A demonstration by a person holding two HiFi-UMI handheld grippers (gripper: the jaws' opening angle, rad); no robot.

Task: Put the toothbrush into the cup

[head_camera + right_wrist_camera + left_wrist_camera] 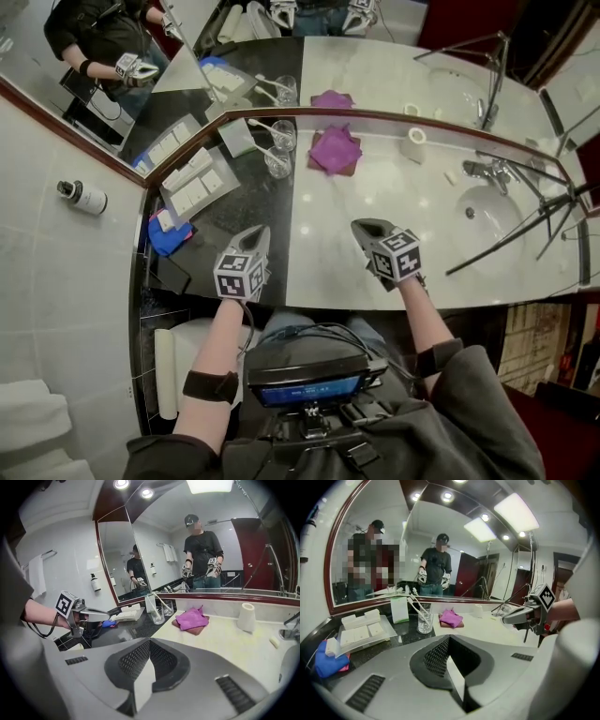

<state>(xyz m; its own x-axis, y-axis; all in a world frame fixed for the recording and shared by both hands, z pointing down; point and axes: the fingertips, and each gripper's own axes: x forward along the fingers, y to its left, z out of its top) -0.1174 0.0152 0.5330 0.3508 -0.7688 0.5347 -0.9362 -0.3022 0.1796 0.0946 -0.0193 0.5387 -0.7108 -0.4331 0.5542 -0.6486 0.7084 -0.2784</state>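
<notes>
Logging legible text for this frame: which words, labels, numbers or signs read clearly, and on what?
No words or numbers can be read.
Cubes on left gripper and right gripper: black-and-white square patterns, no letters.
Label on wall bottle: too small.
Display on chest screen: blurred blue.
Print on green-white pack: none legible.

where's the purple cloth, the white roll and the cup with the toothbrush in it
purple cloth [335, 148]: head view, middle of the fabric
white roll [414, 145]: head view, its side wall
cup [424, 623]: left gripper view, its glass wall
</notes>
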